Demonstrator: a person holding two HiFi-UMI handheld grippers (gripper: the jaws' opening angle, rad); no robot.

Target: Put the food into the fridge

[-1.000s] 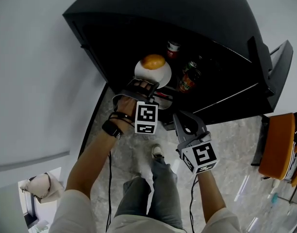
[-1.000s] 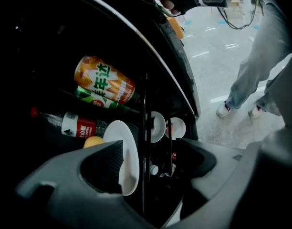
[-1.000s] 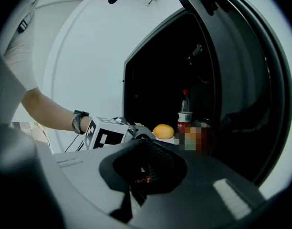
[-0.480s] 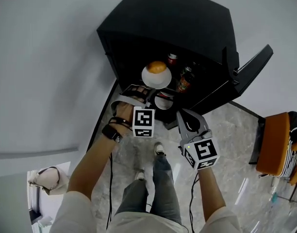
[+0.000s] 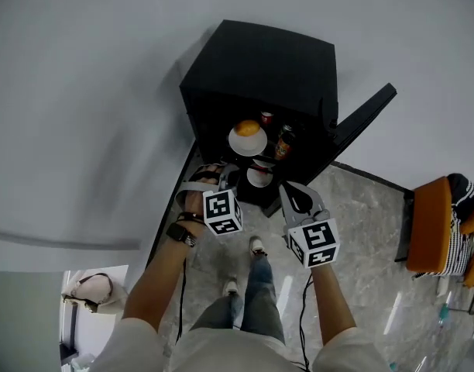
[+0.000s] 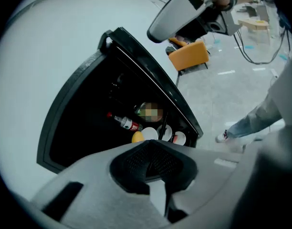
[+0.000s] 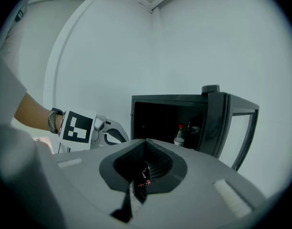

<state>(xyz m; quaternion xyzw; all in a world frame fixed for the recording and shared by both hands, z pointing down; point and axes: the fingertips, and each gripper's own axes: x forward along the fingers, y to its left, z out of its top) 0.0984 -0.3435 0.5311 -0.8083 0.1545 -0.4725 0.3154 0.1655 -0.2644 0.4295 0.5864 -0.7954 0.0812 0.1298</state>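
Note:
A black mini fridge (image 5: 260, 60) stands on the floor with its door (image 5: 361, 118) swung open to the right. On its shelf sits a white plate (image 5: 247, 139) with an orange bun (image 5: 249, 128), beside cans (image 5: 283, 142), and a white bowl (image 5: 259, 177) sits lower down. My left gripper (image 5: 221, 173) hovers in front of the fridge; its jaws have just been closing and stand shut with nothing between them. My right gripper (image 5: 293, 191) hangs beside it, shut and empty. The left gripper view shows the bun (image 6: 137, 137) and a bottle (image 6: 127, 123) inside.
An orange chair (image 5: 431, 223) stands at the right on the grey marble floor. The person's legs and shoes (image 5: 256, 246) are just below the grippers. A white wall runs behind and left of the fridge. A bag (image 5: 90, 289) lies at lower left.
Both grippers have drawn back and up from the fridge, which now looks smaller and farther off. The left jaws, open by the plate before, have closed; the plate stays on the shelf.

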